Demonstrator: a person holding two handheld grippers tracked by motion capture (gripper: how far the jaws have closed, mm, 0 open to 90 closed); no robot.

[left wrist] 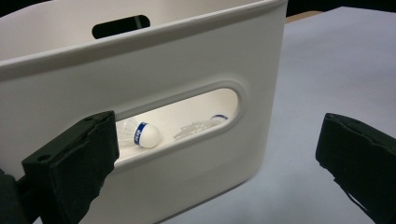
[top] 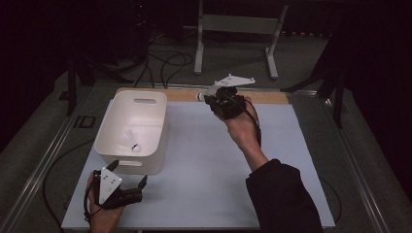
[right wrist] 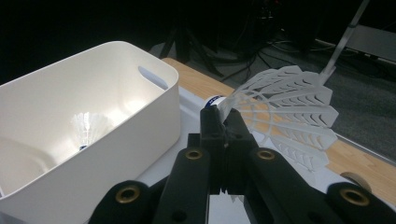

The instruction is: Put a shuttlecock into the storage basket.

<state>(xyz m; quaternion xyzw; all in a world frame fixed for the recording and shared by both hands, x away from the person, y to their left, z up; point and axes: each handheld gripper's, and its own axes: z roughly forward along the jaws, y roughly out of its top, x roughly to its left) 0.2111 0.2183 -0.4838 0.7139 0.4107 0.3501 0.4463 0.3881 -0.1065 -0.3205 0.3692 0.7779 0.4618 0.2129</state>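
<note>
A white plastic bin (top: 145,165) stands at the table's left. A white shuttlecock (top: 132,141) with a blue band lies inside it. Through the bin's handle slot (left wrist: 224,93) that shuttlecock (left wrist: 140,134) shows again; a fainter blue-banded shape beside it may be a second one or a reflection. My left gripper (top: 128,174) is open just before the bin's near wall, nothing between its jaws (left wrist: 217,135). My right gripper (top: 208,98) is raised over the table's far edge, shut on another white shuttlecock (right wrist: 289,107) near its cork, skirt fanned out to the right. The bin (right wrist: 154,65) lies to its left.
The pale table top (top: 204,160) stretches between bin and right forearm. A wooden strip (top: 272,97) runs along the far edge. Behind the table a grey metal stand (top: 238,24) and dark cables (top: 165,63) sit on the floor.
</note>
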